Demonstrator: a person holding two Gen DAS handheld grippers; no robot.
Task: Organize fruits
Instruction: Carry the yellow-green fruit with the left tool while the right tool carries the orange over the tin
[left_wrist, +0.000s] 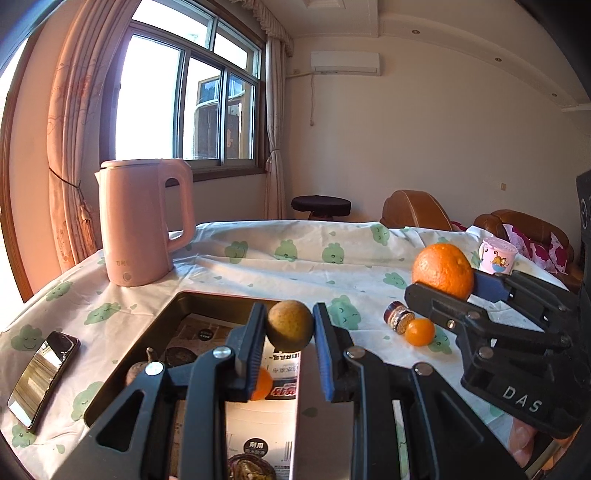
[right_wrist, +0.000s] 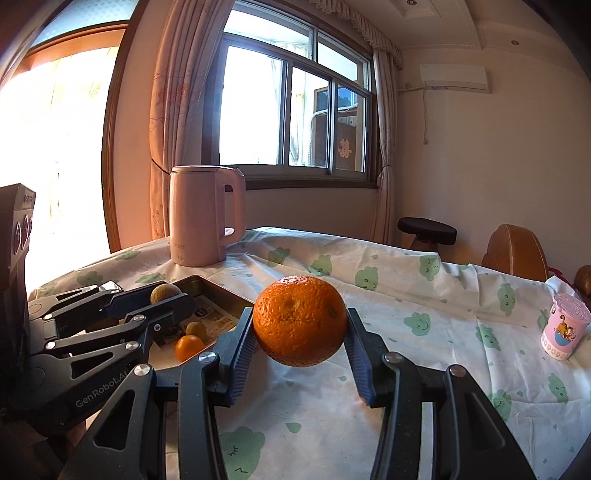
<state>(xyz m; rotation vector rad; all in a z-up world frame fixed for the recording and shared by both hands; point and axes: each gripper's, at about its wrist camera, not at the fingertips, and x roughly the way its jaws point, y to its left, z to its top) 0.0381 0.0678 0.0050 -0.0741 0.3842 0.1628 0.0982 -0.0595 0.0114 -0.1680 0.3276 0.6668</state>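
**Two fruits in the air, tray partly filled**

The left gripper (left_wrist: 290, 325) clenched a small round brownish-green fruit (left_wrist: 289, 325) above the dark rectangular metal tray (left_wrist: 207, 300). The right gripper (right_wrist: 300, 332) grasped a large dimpled orange (right_wrist: 300, 320), held above the cloud-print tablecloth (right_wrist: 424, 295) beside the tray. A small orange citrus (right_wrist: 189, 347) and other fruit already lay in the tray. One small orange fruit (left_wrist: 420, 331) sat on the cloth, apparently left to collect.

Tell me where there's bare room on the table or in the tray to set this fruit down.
Free: the tablecloth between the big orange and the cartoon cup, and behind the tray beside the pink kettle. Crowded: the tray's near end, with a small orange and other fruit, and the patch by the small jar.
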